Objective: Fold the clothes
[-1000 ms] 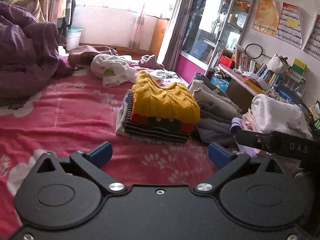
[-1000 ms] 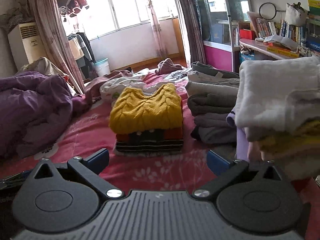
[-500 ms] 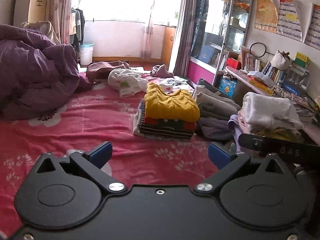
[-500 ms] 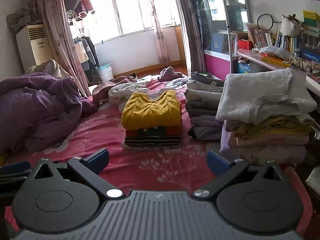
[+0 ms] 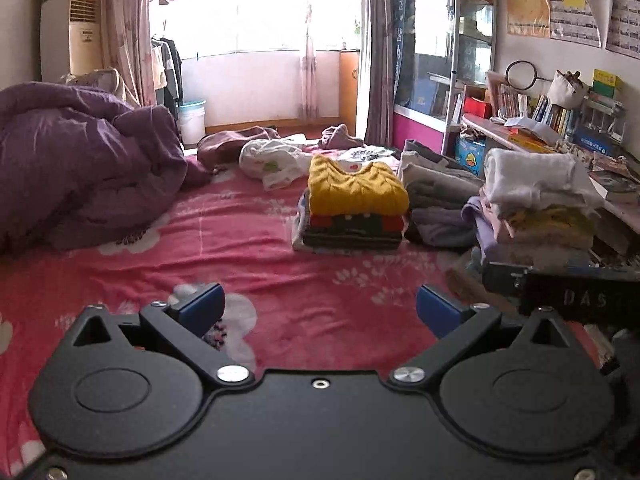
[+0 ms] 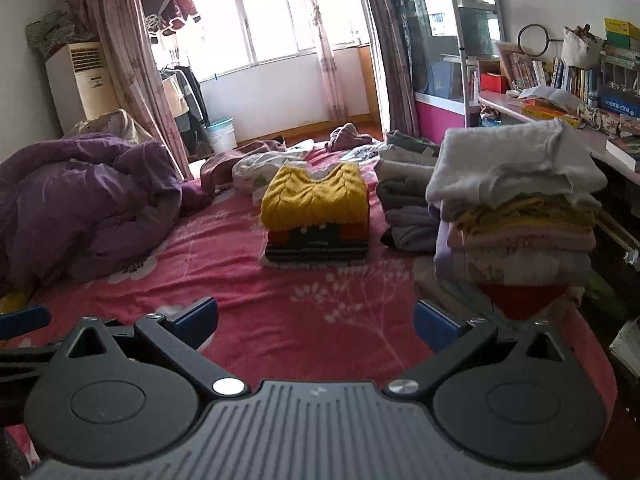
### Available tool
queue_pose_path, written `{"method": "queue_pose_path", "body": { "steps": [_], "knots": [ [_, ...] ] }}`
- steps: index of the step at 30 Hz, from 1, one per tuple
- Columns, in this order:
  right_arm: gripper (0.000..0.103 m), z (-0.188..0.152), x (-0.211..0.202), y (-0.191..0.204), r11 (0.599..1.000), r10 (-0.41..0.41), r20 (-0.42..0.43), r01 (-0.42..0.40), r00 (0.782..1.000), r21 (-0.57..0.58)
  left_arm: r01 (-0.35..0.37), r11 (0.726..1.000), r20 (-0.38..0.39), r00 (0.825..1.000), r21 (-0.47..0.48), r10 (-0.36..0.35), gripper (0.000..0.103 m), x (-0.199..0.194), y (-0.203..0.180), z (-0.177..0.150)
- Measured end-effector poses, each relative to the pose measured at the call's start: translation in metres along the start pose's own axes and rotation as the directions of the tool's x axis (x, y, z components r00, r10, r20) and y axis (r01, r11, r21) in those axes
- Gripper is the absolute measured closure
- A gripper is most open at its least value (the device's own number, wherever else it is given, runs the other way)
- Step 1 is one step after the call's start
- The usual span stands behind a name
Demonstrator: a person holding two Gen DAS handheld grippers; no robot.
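Note:
A folded yellow cable-knit sweater (image 5: pixel 356 188) (image 6: pixel 316 198) tops a stack of folded clothes on the red floral bedspread (image 5: pixel 248 248) (image 6: pixel 224 256). To its right lie a grey folded pile (image 5: pixel 432 196) (image 6: pixel 404 200) and a taller stack topped by a white garment (image 5: pixel 536 176) (image 6: pixel 508 164). Unfolded white and maroon clothes (image 5: pixel 272 156) (image 6: pixel 260 164) lie at the far end of the bed. My left gripper (image 5: pixel 318 308) is open and empty above the bedspread. My right gripper (image 6: pixel 316 320) is also open and empty, well short of the stacks. The right gripper's body (image 5: pixel 560 296) shows in the left wrist view.
A crumpled purple duvet (image 5: pixel 80 160) (image 6: pixel 80 200) fills the bed's left side. A cluttered shelf of books (image 5: pixel 560 120) (image 6: pixel 568 80) and a glass cabinet (image 5: pixel 452 52) line the right wall. An air conditioner (image 5: pixel 70 36), bucket (image 5: pixel 192 118) and window stand at the back.
Both grippers have drawn back and risen away from the stacks, so the piles look smaller and more of the room shows. Both stayed open and empty.

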State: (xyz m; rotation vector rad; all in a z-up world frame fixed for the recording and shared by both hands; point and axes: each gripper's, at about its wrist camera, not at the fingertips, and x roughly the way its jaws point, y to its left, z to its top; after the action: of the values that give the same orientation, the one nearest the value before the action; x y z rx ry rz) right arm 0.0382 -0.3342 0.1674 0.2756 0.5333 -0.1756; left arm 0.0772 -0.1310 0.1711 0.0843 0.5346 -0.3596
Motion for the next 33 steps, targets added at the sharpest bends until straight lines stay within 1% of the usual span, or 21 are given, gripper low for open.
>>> {"method": "queue_pose_path", "body": {
  "steps": [6, 11, 15, 21, 28, 33],
  "knots": [
    [0.000, -0.024, -0.021, -0.003, 1.000, -0.014, -0.016, 0.014, 1.000, -0.018, -0.010, 1.000, -0.004, 1.000, -0.011, 0.010, 0.000, -0.014, -0.007, -0.014],
    [0.000, -0.032, -0.038, -0.010, 0.999, -0.029, 0.003, 0.029, 1.000, -0.018, -0.026, 1.000, 0.005, 1.000, 0.002, 0.026, 0.000, -0.028, -0.014, -0.024],
    [0.000, -0.036, -0.047, -0.014, 0.999, -0.038, 0.013, 0.038, 0.999, -0.016, -0.024, 1.000, 0.004, 1.000, 0.010, 0.024, 0.000, -0.030, -0.017, -0.030],
    [0.000, -0.040, -0.051, -0.012, 0.998, -0.048, 0.006, 0.048, 0.999, -0.027, -0.010, 1.000, 0.005, 1.000, 0.000, 0.010, 0.000, -0.032, -0.017, -0.037],
    [0.000, -0.046, -0.046, -0.007, 0.997, -0.060, -0.009, 0.060, 0.998, -0.044, 0.002, 1.000, 0.001, 1.000, -0.028, -0.002, 0.000, -0.028, -0.008, -0.044],
    [0.000, -0.052, -0.039, -0.003, 0.997, -0.061, -0.030, 0.059, 0.998, -0.048, 0.002, 1.000, 0.000, 1.000, -0.030, -0.002, 0.000, -0.026, -0.005, -0.051]
  ]
}}
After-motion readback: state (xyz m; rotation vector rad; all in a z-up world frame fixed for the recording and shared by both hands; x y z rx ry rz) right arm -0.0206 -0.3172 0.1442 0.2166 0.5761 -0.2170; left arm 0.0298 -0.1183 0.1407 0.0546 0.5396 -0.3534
